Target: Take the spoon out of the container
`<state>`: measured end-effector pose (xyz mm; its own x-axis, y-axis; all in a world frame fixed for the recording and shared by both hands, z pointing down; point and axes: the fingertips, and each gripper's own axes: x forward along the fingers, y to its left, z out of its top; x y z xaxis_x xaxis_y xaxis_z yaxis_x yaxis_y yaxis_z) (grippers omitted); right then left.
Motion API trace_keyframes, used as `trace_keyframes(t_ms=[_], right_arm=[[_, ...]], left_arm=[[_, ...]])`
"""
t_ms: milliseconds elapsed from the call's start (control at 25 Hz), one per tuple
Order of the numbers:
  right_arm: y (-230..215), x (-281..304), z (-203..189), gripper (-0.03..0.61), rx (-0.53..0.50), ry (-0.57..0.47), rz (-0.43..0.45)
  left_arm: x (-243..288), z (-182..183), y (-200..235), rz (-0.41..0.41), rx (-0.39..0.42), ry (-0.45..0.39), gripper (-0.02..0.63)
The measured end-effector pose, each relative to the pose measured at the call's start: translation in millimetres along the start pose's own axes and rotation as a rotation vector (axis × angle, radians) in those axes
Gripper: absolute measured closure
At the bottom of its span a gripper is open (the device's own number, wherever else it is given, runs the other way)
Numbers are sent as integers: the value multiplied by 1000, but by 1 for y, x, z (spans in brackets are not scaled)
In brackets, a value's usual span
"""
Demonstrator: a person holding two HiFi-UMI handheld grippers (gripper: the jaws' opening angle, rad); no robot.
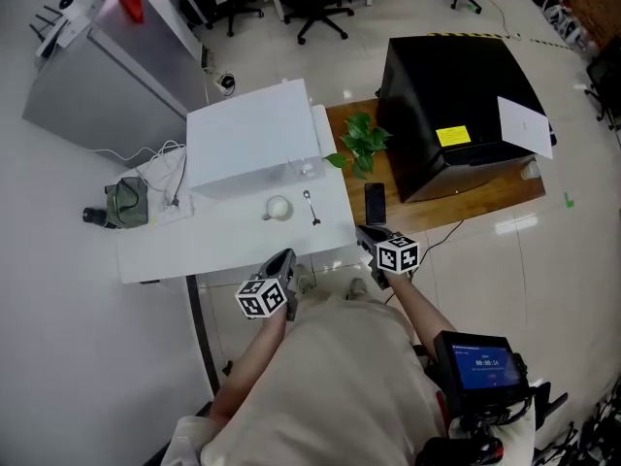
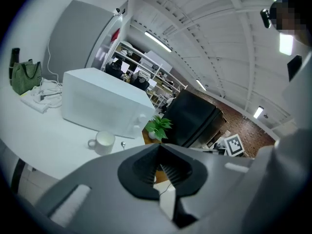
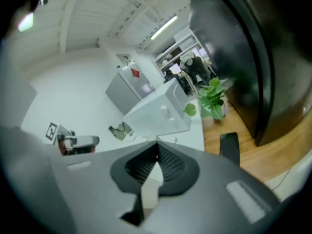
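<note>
Head view: looks steeply down on a long white surface (image 1: 223,246) carrying a boxy white microwave oven (image 1: 250,149). In front of the oven stands a round white ceramic mug (image 1: 277,208). Just right of the mug, a small metal spoon (image 1: 310,206), lying flat on the surface, outside the mug and not touching it. At the surface's left end, a crumpled green fabric bag (image 1: 126,202). To the right, a low wooden platform (image 1: 485,202) holding a leafy green potted plant (image 1: 361,144), a flat black phone (image 1: 375,202) and a large black cabinet (image 1: 451,105). By the near edge of the surface, well short of the spoon, the left gripper (image 1: 284,260) and the right gripper (image 1: 365,232), each with its marker cube towards the person.

Left gripper view: looks along jaws pressed together, nothing between them. Beyond the tips, the mug with the spoon beside it on the surface, the microwave oven behind, the plant and black cabinet further right.

Right gripper view: shows jaws likewise closed tight and empty. Past them, the microwave oven, the plant, the phone on the wood, and the left gripper off to the left.
</note>
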<state>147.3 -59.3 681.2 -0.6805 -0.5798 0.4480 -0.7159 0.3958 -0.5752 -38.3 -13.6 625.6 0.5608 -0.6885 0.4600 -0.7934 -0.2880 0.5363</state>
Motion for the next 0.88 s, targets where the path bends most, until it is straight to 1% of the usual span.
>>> trace_keyframes(t_ms=[80,160,360,480,680,800,880], right_arm=[[-4,-17,-1,574,21,-20,38],[-8,-35,-9,574,32,-27,48],[-14,-71,-38,574,43,-27,42],[-14,-81,-52,574,33,-13,40],[-8,-94,-75,574,14,16,48],[-2,-95,-80,574,10,22,45],[7,-95,-83,574,10,21,44]], left_arm=[[-4,-17,-9,21,-6,3,614],[-14,-37,-13,46,-16,10,614],[-37,-94,-19,98,-118,21,614],[-46,-113,-19,118,-154,32,614],[-62,-126,-23,146,-137,32,614],[-63,-134,-26,132,-116,66,614],[-68,-131,-23,116,-102,71,614]])
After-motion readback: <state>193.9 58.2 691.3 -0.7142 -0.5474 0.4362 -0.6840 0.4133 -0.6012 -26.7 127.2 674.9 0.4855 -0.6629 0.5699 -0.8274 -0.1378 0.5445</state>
